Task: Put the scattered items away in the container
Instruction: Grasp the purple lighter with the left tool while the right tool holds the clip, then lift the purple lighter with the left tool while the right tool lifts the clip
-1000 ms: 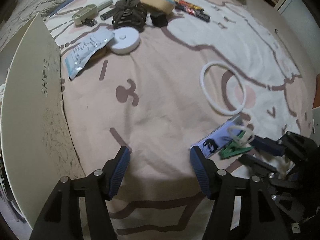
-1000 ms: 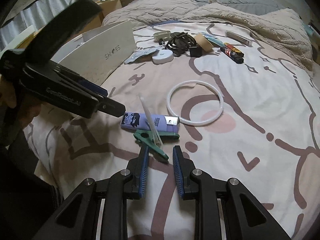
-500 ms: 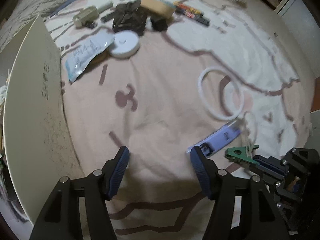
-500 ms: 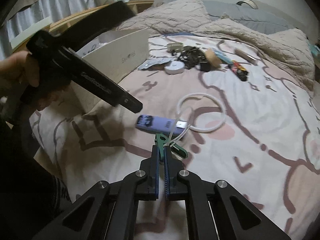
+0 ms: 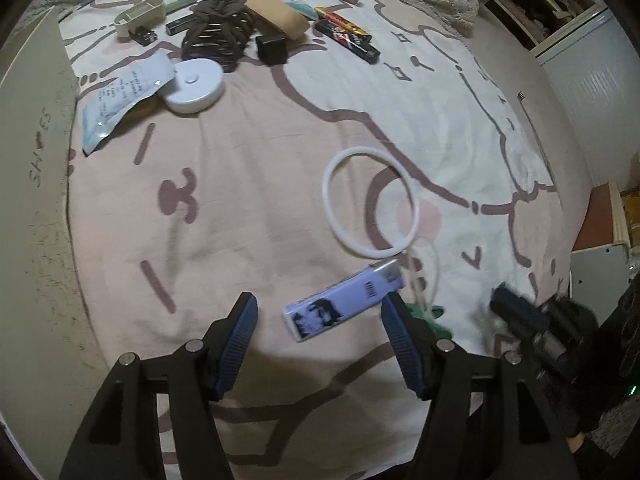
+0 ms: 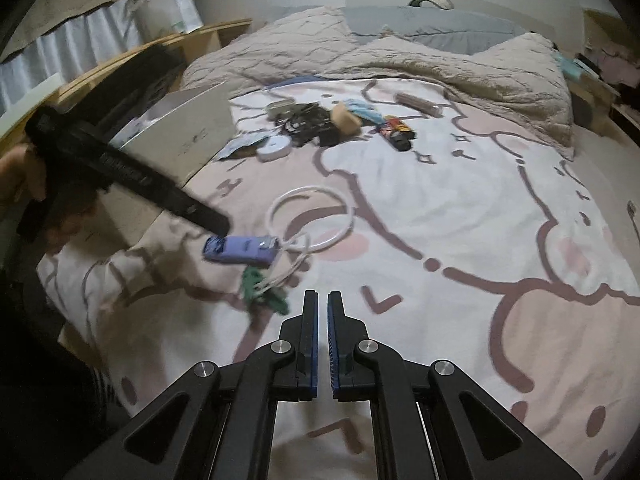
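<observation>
The green clip is blurry and half hidden behind the left gripper's right finger, so I can't tell if the thin clear loop is tied to it. The white box sits far left on the bed, inside mostly out of sight. Left jaws are opening over the purple lighter, not touching; right gripper is closed on nothing, clip just to its left.

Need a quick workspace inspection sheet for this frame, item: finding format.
Surface: patterned bedsheet, rumpled.
Job's things: purple lighter, white ring, green clip with a loop; white SHOES box at the sheet's edge.
Clutter: pile with white round case, packet, black cord bundle.
Grippers: left gripper jaws opening over the lighter; right gripper shut, empty.
Cables: nothing seen.
Surroundings: blanket, pillow.
</observation>
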`<state>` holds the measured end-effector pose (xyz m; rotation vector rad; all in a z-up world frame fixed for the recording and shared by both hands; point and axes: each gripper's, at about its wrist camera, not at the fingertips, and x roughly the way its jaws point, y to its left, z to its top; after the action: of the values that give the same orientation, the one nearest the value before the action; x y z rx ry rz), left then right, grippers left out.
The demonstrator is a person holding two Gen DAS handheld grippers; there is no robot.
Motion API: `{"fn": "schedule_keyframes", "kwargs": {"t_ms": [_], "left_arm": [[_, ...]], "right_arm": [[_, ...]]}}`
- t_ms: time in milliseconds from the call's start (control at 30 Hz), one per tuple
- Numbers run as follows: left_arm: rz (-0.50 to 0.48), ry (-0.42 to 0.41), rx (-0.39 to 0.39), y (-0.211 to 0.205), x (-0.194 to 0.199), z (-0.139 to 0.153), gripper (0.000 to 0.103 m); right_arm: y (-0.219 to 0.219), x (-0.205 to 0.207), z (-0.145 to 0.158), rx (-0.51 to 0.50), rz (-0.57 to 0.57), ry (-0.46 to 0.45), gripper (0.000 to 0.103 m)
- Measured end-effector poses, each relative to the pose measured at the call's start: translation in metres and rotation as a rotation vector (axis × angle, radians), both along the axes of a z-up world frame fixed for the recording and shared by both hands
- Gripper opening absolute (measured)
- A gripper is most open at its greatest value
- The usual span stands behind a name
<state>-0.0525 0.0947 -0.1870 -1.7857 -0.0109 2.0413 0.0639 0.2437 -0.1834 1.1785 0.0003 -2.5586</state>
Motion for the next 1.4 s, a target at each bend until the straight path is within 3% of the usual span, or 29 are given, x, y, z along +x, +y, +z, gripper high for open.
{"fn": "schedule_keyframes", "kwargs": {"t_ms": [233, 567, 900, 1233, 1400], "left_arm": [[0.013, -0.014, -0.002, 0.015, -0.002, -0.002, 0.076], [-0.011, 0.037, -0.120, 0.032, -0.001, -0.017, 0.080], [0.000, 0.030, -0.138, 0.017, -0.001, -0.020, 0.083], [0.013, 0.009, -0.172, -0.007, 0.003, -0.020, 0.083], [0.044, 0.010, -0.144, -0.017, 0.003, -0.016, 0.083]], "right_arm": [[-0.014, 0.006, -0.004, -0.021, 0.045, -0.016, 0.005], [-0.018, 0.010, -0.006, -0.061, 0.064, -0.045, 0.005], [-0.044, 0.003, -0.005, -0.072, 0.122, -0.049, 0.005], [-0.039, -0.013, -0.004, -0.074, 0.011, -0.039, 0.005], [-0.043, -0.011, -0.011, -0.075, 0.029, -0.070, 0.005]]}}
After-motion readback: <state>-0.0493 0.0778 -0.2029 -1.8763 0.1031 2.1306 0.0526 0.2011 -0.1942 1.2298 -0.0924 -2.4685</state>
